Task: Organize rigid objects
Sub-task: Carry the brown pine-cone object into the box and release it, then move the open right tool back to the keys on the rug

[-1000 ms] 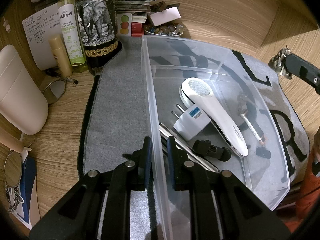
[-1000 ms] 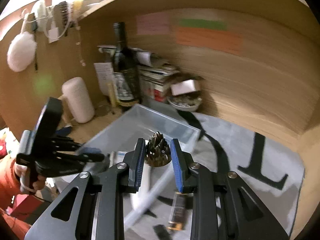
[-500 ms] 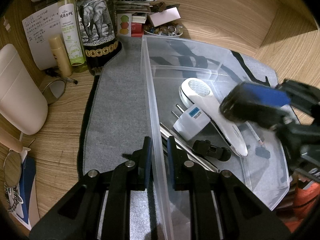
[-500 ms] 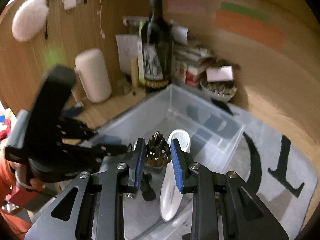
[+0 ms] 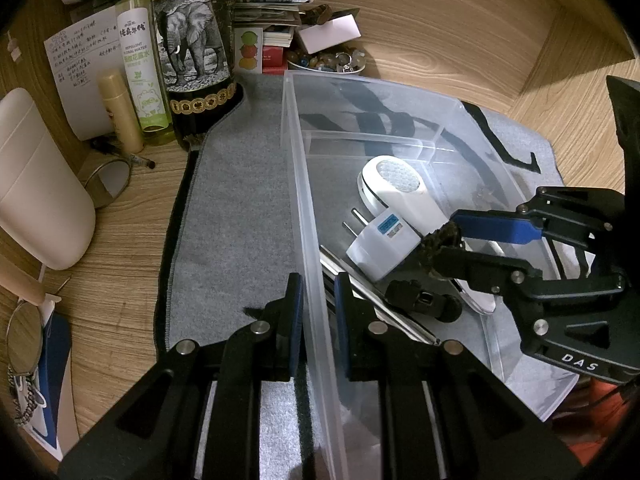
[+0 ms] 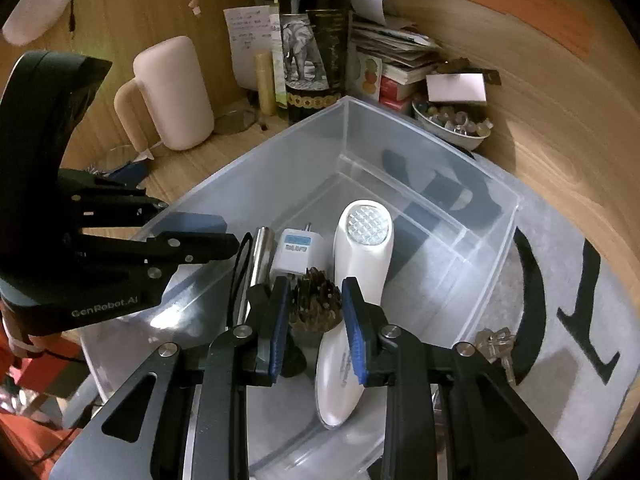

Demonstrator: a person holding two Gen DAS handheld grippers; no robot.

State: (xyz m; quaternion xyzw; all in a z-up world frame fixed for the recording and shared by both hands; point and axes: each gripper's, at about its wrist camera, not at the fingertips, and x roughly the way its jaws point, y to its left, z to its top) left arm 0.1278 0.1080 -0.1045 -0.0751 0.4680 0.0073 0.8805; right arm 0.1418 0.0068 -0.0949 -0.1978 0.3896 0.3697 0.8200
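Over a cluttered wooden desk, our right gripper (image 6: 313, 312) hangs low inside the clear plastic bin (image 6: 496, 236), its blue pads closed on a small pine cone (image 6: 316, 304) above the white handheld device (image 6: 360, 272) and the white plug adapter (image 6: 294, 254). Our left gripper (image 5: 316, 312) pinches the bin's near wall, steadying it. We judge the placing step nearly done: next, find a bare patch of floor and part the pads gently.
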